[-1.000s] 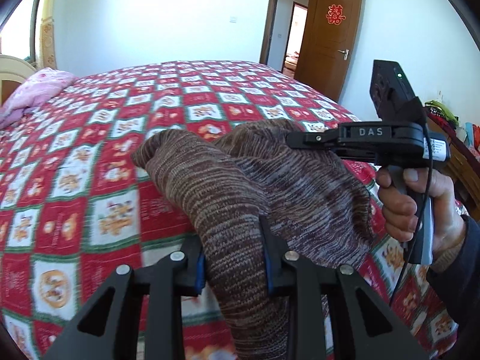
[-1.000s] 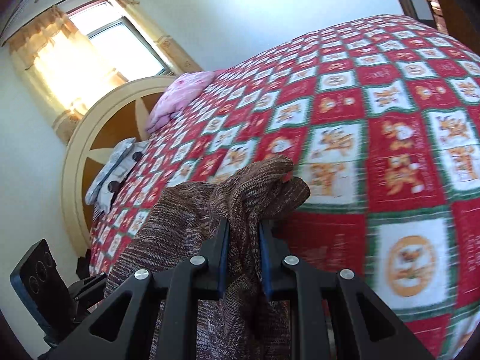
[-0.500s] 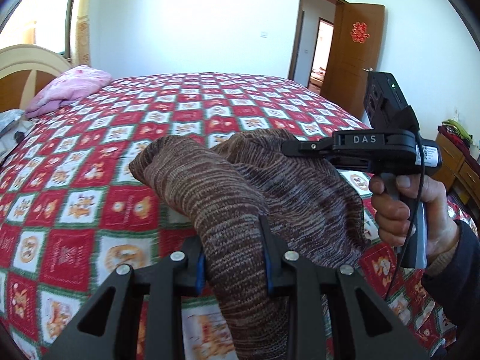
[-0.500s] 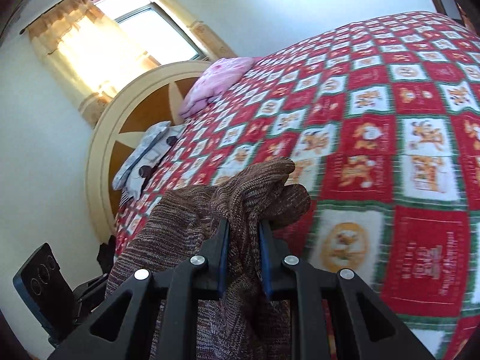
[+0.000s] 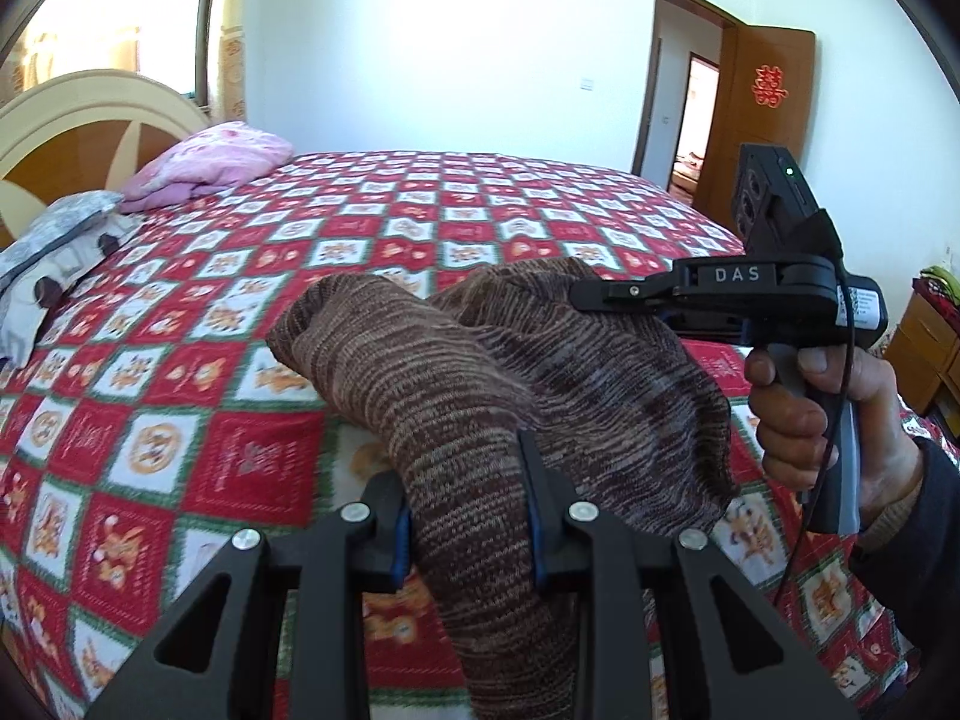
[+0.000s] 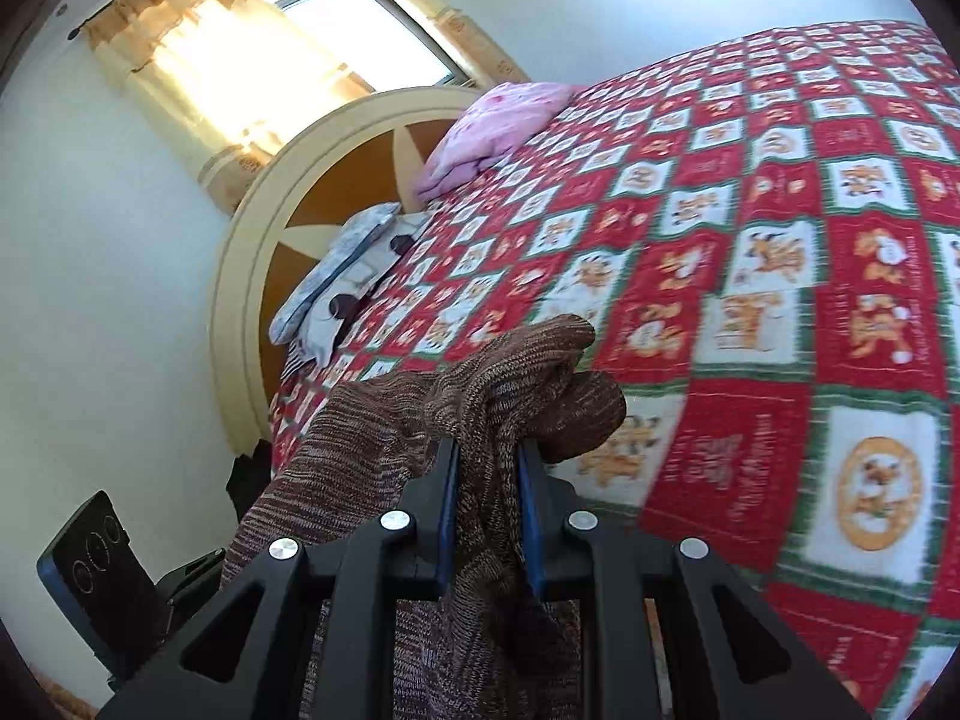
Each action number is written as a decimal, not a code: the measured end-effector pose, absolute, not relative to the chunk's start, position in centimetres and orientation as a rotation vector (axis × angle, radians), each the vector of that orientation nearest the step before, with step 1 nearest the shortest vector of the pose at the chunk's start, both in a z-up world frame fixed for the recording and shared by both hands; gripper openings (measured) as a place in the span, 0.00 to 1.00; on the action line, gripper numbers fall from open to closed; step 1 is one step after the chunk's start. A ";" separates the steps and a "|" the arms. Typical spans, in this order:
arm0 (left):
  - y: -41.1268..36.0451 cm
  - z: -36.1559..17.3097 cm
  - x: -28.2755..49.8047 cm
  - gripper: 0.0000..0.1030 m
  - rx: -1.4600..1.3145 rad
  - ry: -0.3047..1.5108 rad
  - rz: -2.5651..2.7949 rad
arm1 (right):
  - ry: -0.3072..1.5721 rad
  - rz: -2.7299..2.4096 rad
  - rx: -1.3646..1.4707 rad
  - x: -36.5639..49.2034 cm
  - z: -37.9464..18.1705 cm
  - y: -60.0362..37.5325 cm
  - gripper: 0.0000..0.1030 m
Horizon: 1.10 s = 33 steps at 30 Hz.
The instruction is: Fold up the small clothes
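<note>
The left gripper (image 5: 468,504) is clamped on a fold of the brown knitted garment (image 5: 480,372), and the right gripper (image 6: 489,510) pinches another bunch; the garment hangs between them above the red patchwork bedspread (image 5: 240,276).

- Both tools carried the brown knitted garment (image 5: 480,396) sideways above the bed's red patterned quilt (image 5: 198,324), toward the headboard (image 6: 288,192) end.
- In the left wrist view, the headboard, window (image 5: 180,12) and grey pillow (image 5: 54,240) came into sight at left; the door (image 5: 762,120) slid right.
- In the right wrist view, the headboard and window (image 6: 360,30) shifted toward the centre.
</note>
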<state>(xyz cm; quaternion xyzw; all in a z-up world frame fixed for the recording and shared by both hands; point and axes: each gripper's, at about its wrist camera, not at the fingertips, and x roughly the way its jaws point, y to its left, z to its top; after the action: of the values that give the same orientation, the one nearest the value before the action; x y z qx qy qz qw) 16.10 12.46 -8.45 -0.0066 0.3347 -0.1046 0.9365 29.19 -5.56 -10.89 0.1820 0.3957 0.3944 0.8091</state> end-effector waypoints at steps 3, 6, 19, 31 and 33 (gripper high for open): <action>13.8 -8.5 15.4 0.29 -0.021 0.685 -0.191 | 0.853 0.871 0.376 28.9 -10.8 -3.6 0.18; 15.1 -8.6 14.6 0.29 -0.021 0.684 -0.167 | 0.861 0.896 0.363 28.7 -10.7 -1.8 0.18; 19.7 -11.7 13.2 0.29 -0.041 0.740 -0.085 | 0.947 0.949 0.297 28.6 -13.0 5.3 0.18; 21.1 -14.9 12.7 0.29 -0.093 0.776 -0.071 | 0.987 0.919 0.288 29.1 -15.0 6.6 0.18; 21.0 -15.2 12.6 0.30 -0.103 0.778 -0.072 | 0.994 0.903 0.284 29.2 -15.4 6.1 0.18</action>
<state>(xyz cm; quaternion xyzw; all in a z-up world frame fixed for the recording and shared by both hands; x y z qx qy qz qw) 12.60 21.04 -15.24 -0.0500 0.3790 -0.0351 0.9234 29.23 6.12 -15.44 0.1309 0.4588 0.4170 0.7736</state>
